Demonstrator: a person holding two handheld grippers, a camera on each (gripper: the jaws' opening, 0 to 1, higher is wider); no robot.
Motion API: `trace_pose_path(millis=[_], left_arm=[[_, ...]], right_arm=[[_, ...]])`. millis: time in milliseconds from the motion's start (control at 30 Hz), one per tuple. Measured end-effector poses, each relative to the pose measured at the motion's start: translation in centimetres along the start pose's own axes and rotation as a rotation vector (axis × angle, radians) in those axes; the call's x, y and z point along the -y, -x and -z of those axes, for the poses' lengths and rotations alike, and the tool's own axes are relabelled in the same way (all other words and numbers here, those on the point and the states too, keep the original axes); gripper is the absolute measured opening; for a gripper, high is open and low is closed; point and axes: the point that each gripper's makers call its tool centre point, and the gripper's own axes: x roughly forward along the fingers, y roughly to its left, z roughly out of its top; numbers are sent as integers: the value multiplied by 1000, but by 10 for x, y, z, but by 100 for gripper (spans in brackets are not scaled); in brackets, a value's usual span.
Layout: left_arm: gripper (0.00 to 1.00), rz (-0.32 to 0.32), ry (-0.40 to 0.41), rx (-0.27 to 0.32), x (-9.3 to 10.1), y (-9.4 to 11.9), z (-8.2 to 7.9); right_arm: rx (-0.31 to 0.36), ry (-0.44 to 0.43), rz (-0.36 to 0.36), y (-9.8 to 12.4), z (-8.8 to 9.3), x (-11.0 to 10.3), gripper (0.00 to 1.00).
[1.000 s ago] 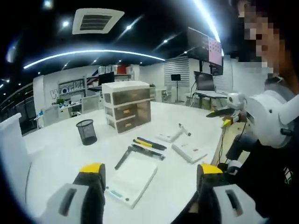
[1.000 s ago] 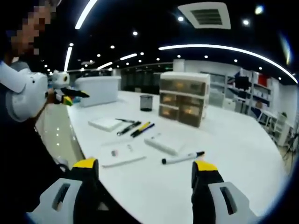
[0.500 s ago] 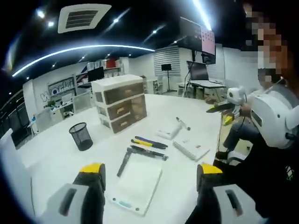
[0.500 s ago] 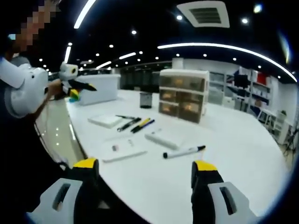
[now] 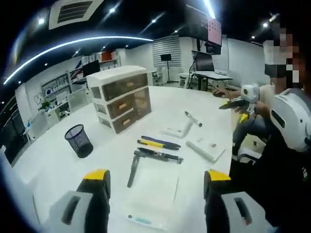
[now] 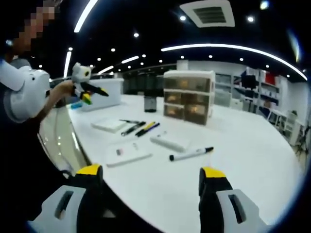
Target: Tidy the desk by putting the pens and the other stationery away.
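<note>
Pens beside mesh cup

Ceiling vent, wall monitor

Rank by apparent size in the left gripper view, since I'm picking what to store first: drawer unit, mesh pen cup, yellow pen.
1. Drawer unit, clearly largest.
2. Mesh pen cup.
3. Yellow pen, thinnest, though about as long as the cup is tall.
</note>
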Motion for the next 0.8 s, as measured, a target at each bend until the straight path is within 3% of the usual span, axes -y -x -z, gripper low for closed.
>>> trace_pose_path(millis=[567, 800], left_arm=[[77, 45, -56, -134, -5, -19, -3], [77, 54, -55, -151, -7, -22, -7]], right_arm=[[22, -18, -6, 3, 3, -1, 76], [26, -14, -9, 4, 1, -1, 76]])
